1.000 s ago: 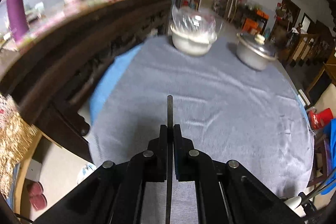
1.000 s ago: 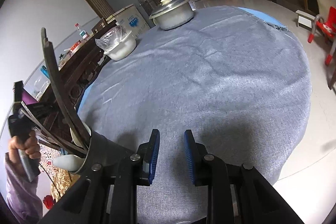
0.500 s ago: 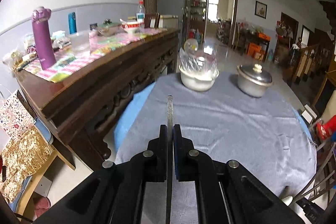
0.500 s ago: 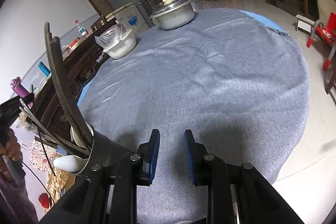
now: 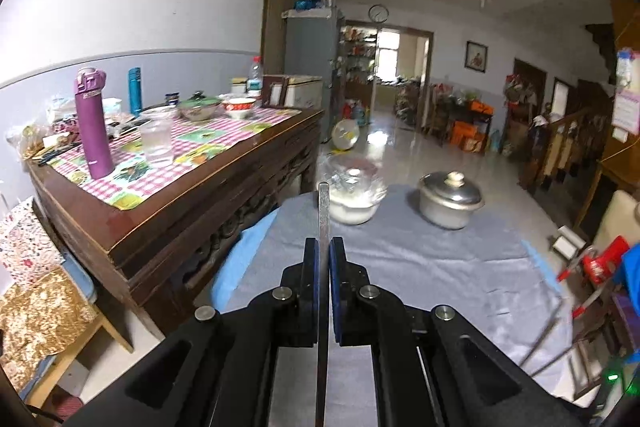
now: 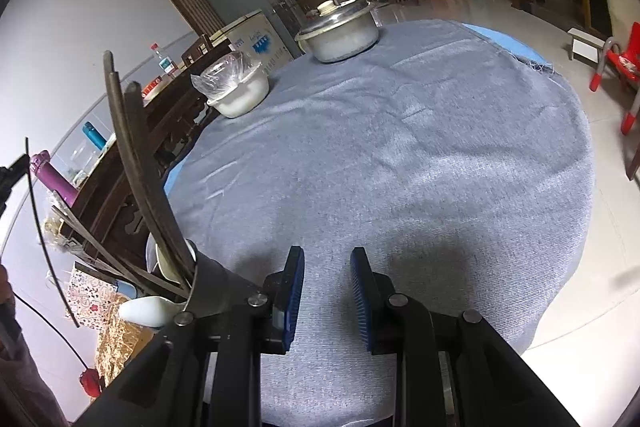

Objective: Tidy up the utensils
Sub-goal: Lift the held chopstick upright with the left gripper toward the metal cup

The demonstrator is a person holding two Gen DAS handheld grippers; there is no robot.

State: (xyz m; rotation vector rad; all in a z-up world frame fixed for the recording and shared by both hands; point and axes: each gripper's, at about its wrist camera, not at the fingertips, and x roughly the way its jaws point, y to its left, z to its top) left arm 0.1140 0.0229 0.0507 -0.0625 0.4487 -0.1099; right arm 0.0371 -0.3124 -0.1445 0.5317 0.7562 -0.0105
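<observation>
- Left gripper [image 5: 324, 259] pinching a thin flat metal utensil handle [image 5: 323, 215] between closed pads, the strip sticking straight out past the fingertips, above the grey tablecloth [image 5: 440, 267].
- Right gripper [image 6: 326, 283] hovering over the same cloth, blue pads parted, nothing between them.
- Metal utensil holder [image 6: 212, 287] sitting just left of the right gripper, bristling with dark handles [image 6: 136, 163] and a white spoon [image 6: 144, 309].
- Standing at the far side: plastic-covered white bowl [image 6: 238, 89] and lidded steel pot [image 6: 340, 31].
- Lining the wall beyond: dark wooden sideboard [image 5: 192, 211] carrying a purple flask [image 5: 94, 123].
</observation>
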